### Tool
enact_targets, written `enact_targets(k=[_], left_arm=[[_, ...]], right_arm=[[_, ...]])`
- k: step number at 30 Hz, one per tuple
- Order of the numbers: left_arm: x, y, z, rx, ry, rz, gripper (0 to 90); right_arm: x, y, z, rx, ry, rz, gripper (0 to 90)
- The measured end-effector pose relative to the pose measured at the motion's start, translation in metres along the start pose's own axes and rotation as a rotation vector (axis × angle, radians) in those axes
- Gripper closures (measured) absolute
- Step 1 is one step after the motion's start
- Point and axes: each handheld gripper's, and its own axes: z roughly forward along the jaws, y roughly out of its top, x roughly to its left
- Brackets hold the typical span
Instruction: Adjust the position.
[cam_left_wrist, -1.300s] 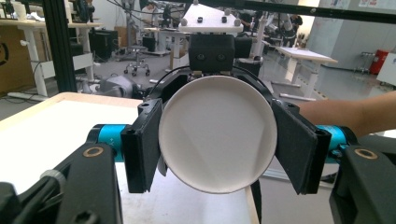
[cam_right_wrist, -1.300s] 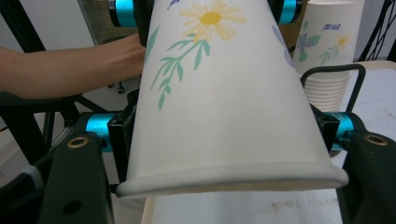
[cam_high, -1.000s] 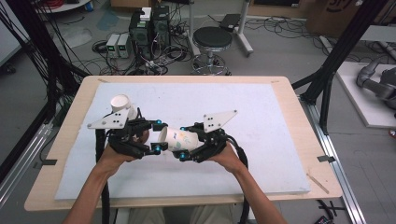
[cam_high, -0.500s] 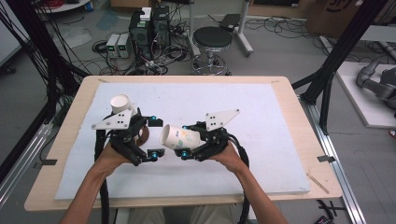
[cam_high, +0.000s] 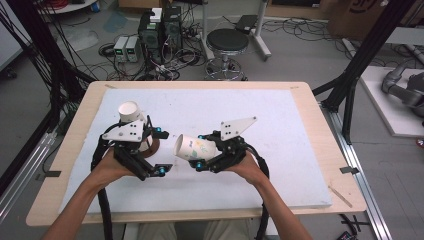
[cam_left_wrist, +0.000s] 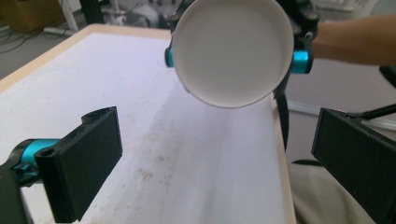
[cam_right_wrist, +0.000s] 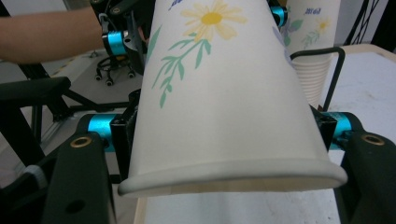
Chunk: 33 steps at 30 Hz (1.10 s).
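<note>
No readable writing on the paper cup (cam_high: 192, 148). Right gripper (cam_high: 202, 152) lies level, jaws clamped on it. Left gripper (cam_high: 161, 151) jaws just opened, empty, facing its base.

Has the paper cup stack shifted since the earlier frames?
No. The cup stack stands at the same spot by the left edge of the white mat.

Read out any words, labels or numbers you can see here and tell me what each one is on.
Blue print near the top of the stacked paper cups: too blurred to read.
Blue print at the top of the held paper cup: cut off, unreadable.
Dark lettering on the cardboard box: cut off, unreadable.
Nothing else legible.
</note>
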Motion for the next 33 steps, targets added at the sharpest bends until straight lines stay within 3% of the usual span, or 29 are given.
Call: enact_targets(k=[4,5,6,7,9,10,11,12,14,15,19,20,21,26,32,33], left_arm=[[0.003,0.0,-0.004,0.058,0.009,-0.007,1.8],[0.004,0.001,-0.005,0.102,0.021,-0.005,1.8],[0.004,0.001,-0.005,0.102,0.021,-0.005,1.8],[0.005,0.001,-0.007,0.154,0.021,0.003,1.8],[0.006,0.001,-0.007,0.178,0.023,0.006,1.8],[0.006,0.001,-0.007,0.225,0.025,0.008,1.8],[0.006,0.001,-0.007,0.225,0.025,0.008,1.8],[0.006,0.001,-0.006,0.258,0.024,0.012,1.8],[0.006,0.001,-0.004,0.312,0.015,0.019,1.8],[0.007,0.0,-0.003,0.329,0.015,0.018,1.8],[0.01,-0.001,0.003,0.393,0.012,0.021,1.8],[0.013,-0.002,0.007,0.445,0.007,0.024,1.8],[0.013,-0.002,0.007,0.445,0.007,0.024,1.8],[0.017,0.001,0.018,0.54,-0.002,0.031,1.8],[0.016,0.005,0.025,0.598,-0.034,0.04,1.8],[0.016,0.006,0.029,0.636,-0.045,0.043,1.8]], right_arm=[[0.001,0.001,0.0,0.067,-0.027,0.0,33.1],[0.002,0.002,0.001,0.085,-0.034,-0.005,33.1],[0.002,0.002,0.0,0.099,-0.034,-0.007,33.1],[0.002,0.004,0.001,0.117,-0.038,-0.014,33.1],[0.002,0.005,0.001,0.132,-0.038,-0.017,33.1],[0.003,0.007,0.002,0.166,-0.036,-0.02,33.1],[0.003,0.007,0.002,0.166,-0.036,-0.02,33.1],[0.003,0.008,0.003,0.203,-0.039,-0.016,33.1],[0.003,0.009,0.004,0.218,-0.045,-0.024,33.1],[0.003,0.012,0.005,0.261,-0.052,-0.03,33.1],[0.002,0.016,0.006,0.308,-0.059,-0.038,33.1],[0.0,0.019,0.006,0.357,-0.067,-0.043,33.1],[-0.001,0.019,0.007,0.368,-0.071,-0.047,33.1],[-0.005,0.024,0.008,0.425,-0.083,-0.053,33.1],[-0.009,0.024,0.014,0.495,-0.081,-0.06,33.1],[-0.011,0.024,0.017,0.513,-0.075,-0.061,33.1]])
